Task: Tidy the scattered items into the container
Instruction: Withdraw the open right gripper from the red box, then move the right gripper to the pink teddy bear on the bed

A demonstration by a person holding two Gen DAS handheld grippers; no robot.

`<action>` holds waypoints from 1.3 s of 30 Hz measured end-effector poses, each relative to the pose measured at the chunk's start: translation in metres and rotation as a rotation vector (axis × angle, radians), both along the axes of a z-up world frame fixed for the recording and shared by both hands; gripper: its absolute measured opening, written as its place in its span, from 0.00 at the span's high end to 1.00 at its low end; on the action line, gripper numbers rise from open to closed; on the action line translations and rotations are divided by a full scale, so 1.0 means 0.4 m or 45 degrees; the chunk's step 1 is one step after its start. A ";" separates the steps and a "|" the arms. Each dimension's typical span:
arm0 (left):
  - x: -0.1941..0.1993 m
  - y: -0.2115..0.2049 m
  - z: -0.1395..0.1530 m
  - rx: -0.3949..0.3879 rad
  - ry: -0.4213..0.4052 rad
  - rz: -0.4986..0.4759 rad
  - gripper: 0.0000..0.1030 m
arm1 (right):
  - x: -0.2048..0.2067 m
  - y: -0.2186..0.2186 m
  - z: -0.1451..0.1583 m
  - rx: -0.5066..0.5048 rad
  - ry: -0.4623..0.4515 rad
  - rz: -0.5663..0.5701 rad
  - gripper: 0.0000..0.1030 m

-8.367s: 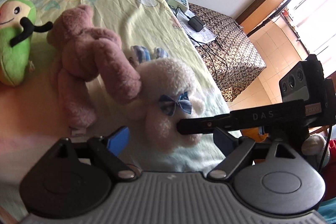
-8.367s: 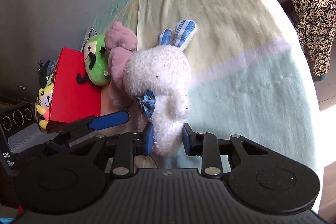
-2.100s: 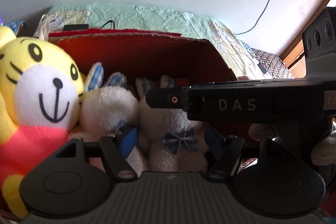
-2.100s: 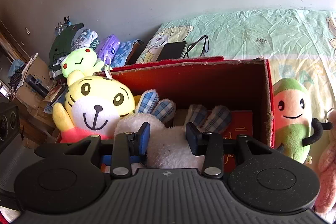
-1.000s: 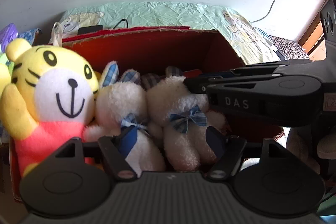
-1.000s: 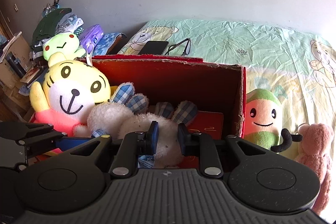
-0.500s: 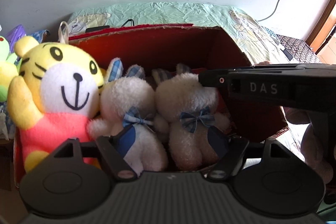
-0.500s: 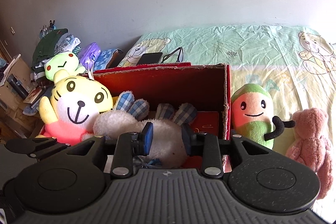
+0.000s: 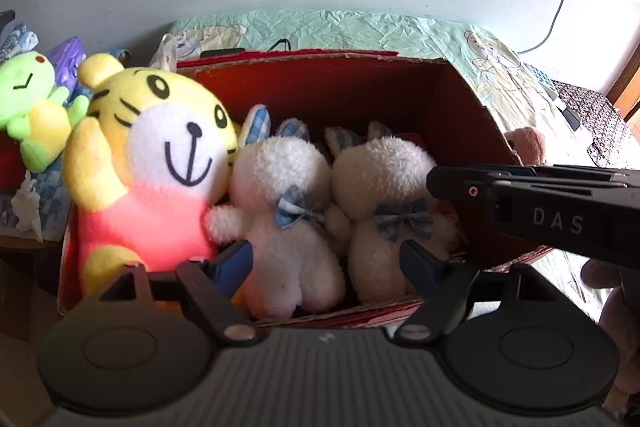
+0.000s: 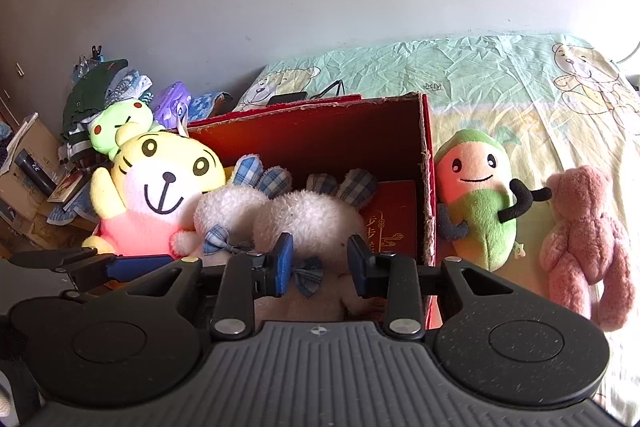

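Now, with both white bunnies in the red box [image 10: 424, 163], the right gripper [image 10: 320, 265], jaws apart and empty, sits nearer the green-and-pink plush [image 10: 476, 203] standing upright just right of the box, while the left gripper [image 9: 326, 263] is opening over them.

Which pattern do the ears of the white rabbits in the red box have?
Blue and white check, on both rabbits' ears; the right wrist view shows it best.
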State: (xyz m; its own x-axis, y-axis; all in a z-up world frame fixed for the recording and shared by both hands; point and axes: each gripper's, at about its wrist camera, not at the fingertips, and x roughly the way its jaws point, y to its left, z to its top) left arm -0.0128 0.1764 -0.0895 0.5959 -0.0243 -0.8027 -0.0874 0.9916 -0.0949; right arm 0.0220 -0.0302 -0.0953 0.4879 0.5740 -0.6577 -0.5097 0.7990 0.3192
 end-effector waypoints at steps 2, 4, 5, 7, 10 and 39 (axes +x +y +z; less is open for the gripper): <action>-0.006 0.000 0.002 0.006 -0.009 0.015 0.20 | -0.016 -0.014 0.006 0.035 -0.004 -0.012 0.67; -0.013 0.000 0.003 0.012 -0.024 0.025 0.20 | -0.028 -0.034 0.010 0.081 -0.001 -0.026 0.67; -0.018 0.000 0.004 0.013 -0.037 0.028 0.20 | -0.032 -0.044 0.012 0.098 -0.001 -0.035 0.67; -0.032 -0.002 0.008 0.013 -0.067 0.028 0.21 | -0.038 -0.057 0.014 0.122 -0.001 -0.042 0.67; -0.042 -0.009 0.013 0.019 -0.092 0.035 0.21 | -0.041 -0.066 0.013 0.138 0.004 -0.036 0.67; -0.068 -0.338 0.133 -0.169 -0.387 -0.273 0.37 | 0.097 -0.619 -0.080 0.326 0.193 -0.352 0.61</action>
